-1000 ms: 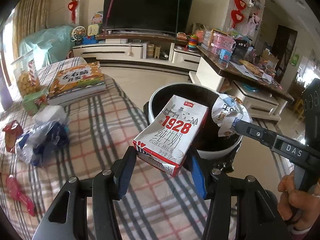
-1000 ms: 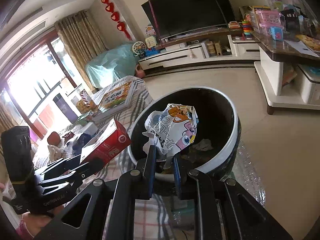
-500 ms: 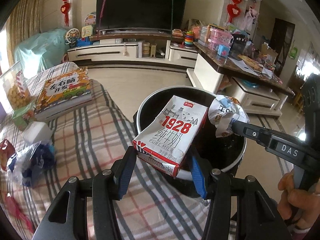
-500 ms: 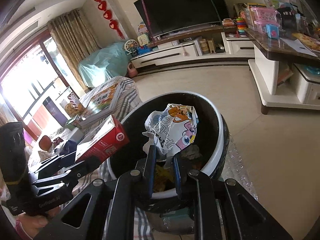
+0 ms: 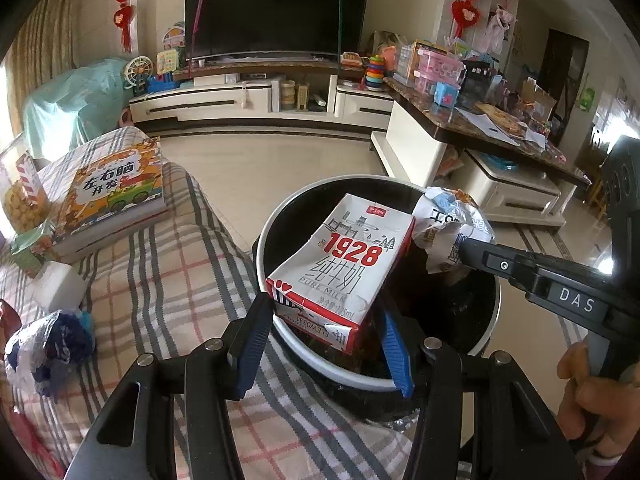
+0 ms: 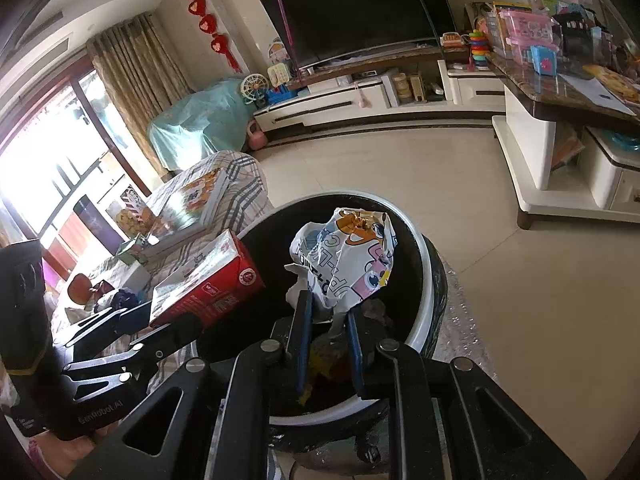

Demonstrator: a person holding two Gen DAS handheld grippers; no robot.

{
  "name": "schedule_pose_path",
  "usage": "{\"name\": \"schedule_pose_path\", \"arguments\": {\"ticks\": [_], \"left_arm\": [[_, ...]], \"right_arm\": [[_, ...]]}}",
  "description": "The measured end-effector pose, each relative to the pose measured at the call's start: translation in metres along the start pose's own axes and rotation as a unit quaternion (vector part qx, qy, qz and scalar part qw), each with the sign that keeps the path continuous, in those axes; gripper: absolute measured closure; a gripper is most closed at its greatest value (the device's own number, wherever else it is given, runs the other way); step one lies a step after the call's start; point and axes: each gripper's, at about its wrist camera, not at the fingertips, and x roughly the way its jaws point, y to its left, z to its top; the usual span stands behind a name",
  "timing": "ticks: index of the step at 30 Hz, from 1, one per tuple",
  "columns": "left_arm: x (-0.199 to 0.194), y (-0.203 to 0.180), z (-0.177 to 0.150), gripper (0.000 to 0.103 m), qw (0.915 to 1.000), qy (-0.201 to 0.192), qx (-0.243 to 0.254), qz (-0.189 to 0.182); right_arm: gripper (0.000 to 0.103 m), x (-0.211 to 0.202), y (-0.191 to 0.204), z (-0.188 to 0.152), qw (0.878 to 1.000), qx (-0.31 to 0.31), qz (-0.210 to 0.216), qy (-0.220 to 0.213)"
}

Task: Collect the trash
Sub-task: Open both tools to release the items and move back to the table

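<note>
My left gripper (image 5: pixel 326 310) is shut on a white and red milk carton (image 5: pixel 342 266) marked 1928, held over the near rim of a round black bin with a white rim (image 5: pixel 320 352). The right gripper (image 6: pixel 328 314) is shut on a crumpled cartoon-printed wrapper (image 6: pixel 348 260), which hangs over the bin's (image 6: pixel 424 316) opening; that wrapper (image 5: pixel 450 222) shows at the right in the left wrist view. The carton (image 6: pixel 208 280) and left gripper (image 6: pixel 132 320) appear at the left in the right wrist view. Trash lies in the bin's bottom.
A plaid-covered table (image 5: pixel 160 280) stands left of the bin, with a picture book (image 5: pixel 114 192), a snack box (image 5: pixel 24 200), a white packet (image 5: pixel 60 284) and a crumpled blue-white bag (image 5: pixel 48 350). A hand (image 5: pixel 588 392) holds the right gripper. Beyond lie open floor, a TV unit and a cluttered sideboard.
Both grippers have carried their loads toward the bin; it now sits closer and more centred beneath the carton and wrapper. Both grips are unchanged.
</note>
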Motion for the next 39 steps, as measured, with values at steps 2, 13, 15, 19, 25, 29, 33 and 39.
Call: {"name": "schedule_pose_path", "arguments": {"ticks": [2,13,15,19,25,29,33,39], "left_arm": [[0.002,-0.001,0.001,0.052,1.0000,0.002,-0.003,0.000],[-0.006,-0.001,0.000,0.045,0.9998,0.000,-0.018,-0.008],[-0.012,0.005,-0.006,0.045,0.9996,-0.003,-0.027,-0.010],[-0.030,0.022,-0.025,0.041,0.9984,-0.011,-0.055,-0.011],[-0.058,0.051,-0.059,0.040,0.9954,-0.021,-0.093,-0.005],[-0.080,0.070,-0.081,0.038,0.9929,-0.023,-0.117,0.008],[-0.098,0.083,-0.098,0.038,0.9902,-0.028,-0.135,0.023],[-0.124,0.109,-0.123,0.038,0.9841,-0.036,-0.169,0.043]], "right_arm": [[0.085,0.002,0.000,0.001,1.000,-0.002,-0.002,0.002],[0.056,-0.001,0.002,0.003,1.000,0.001,-0.009,-0.005],[0.050,-0.004,0.003,0.001,1.000,0.003,-0.004,-0.009],[0.025,-0.010,0.012,-0.009,1.000,0.008,0.008,-0.015],[0.022,-0.015,0.040,-0.024,0.999,-0.005,0.030,-0.018],[0.016,-0.015,0.061,-0.033,0.998,-0.009,0.052,-0.016],[0.016,-0.010,0.082,-0.043,0.997,-0.017,0.073,-0.005],[0.016,-0.001,0.110,-0.058,0.995,-0.031,0.094,0.012]]}}
